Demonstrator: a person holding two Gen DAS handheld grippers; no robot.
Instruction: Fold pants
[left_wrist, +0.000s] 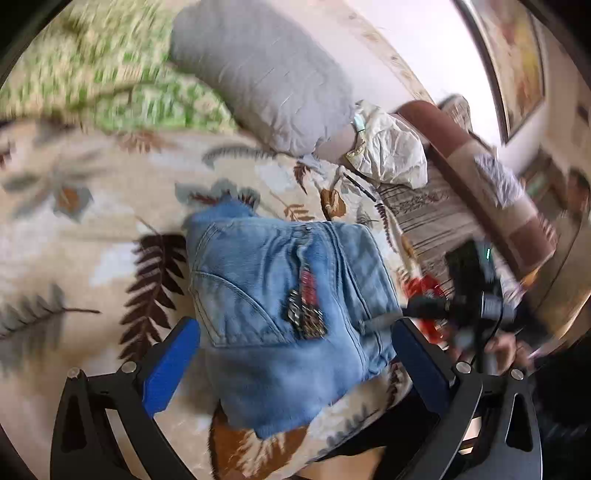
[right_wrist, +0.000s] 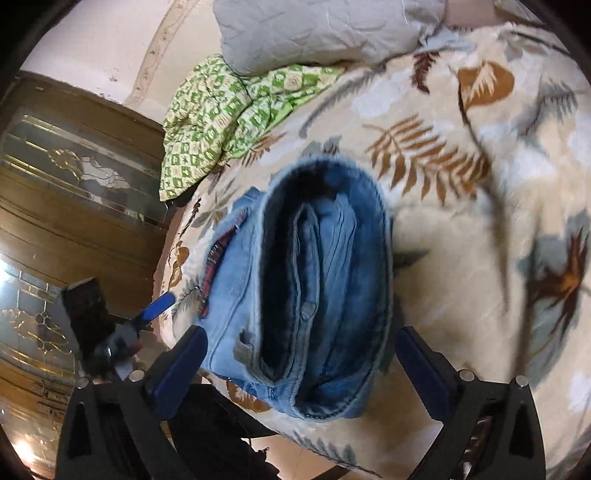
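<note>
A pair of light-blue jeans (left_wrist: 277, 295) lies folded into a compact bundle on a cream blanket with a leaf print (left_wrist: 74, 240). A beaded patch shows on its top face. My left gripper (left_wrist: 295, 332) hovers above the bundle, open, its blue pads (left_wrist: 170, 365) wide of the denim on both sides. In the right wrist view the jeans (right_wrist: 321, 277) show their layered, open end. My right gripper (right_wrist: 301, 336) is open too and holds nothing. The right gripper's body (left_wrist: 476, 295) and the hand holding it (left_wrist: 506, 347) appear at the right of the left wrist view.
A grey pillow (left_wrist: 258, 81) and a green checked cloth (right_wrist: 221, 110) lie at the far side of the bed. Crumpled white fabric (left_wrist: 391, 147) sits beside a brown padded rail (left_wrist: 480, 177). A wooden cabinet with glass doors (right_wrist: 74, 184) stands past the blanket's (right_wrist: 480, 258) edge.
</note>
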